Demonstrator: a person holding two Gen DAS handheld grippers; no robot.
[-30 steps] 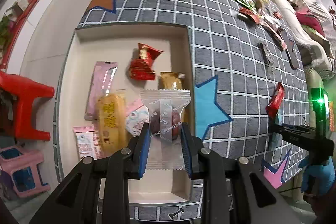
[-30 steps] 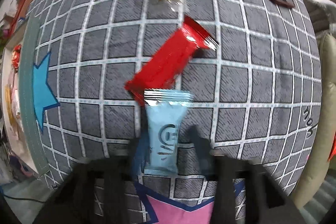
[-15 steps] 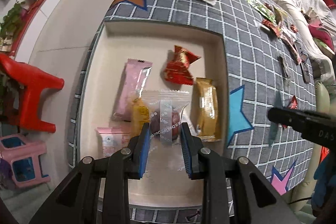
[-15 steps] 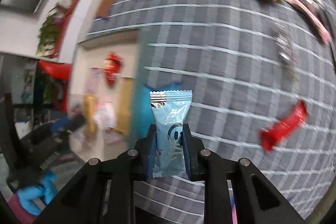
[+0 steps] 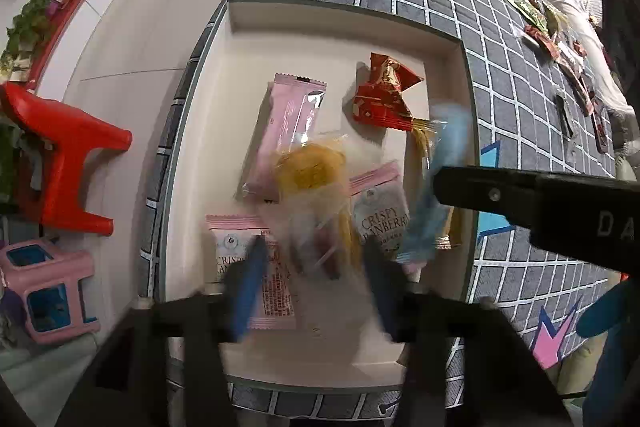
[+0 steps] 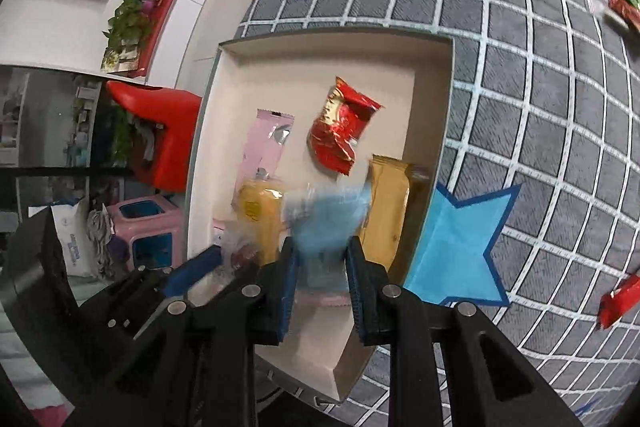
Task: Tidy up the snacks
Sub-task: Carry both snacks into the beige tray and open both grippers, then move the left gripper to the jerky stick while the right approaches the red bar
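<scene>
Now the right gripper (image 6: 322, 285) holds the blue packet (image 6: 328, 223) clenched between its jaws, its long axis running toward 12 o'clock, directly over the tray (image 6: 432, 131) between the yellow snack at 10 o'clock and the gold packet (image 6: 390, 211) at 1 o'clock. The left gripper (image 5: 312, 275) has just been opening, and its clear packet (image 5: 316, 227), blurred, sits loose between the released jaws above the tray's near half. I judge the right hand is placed to drop next.
</scene>
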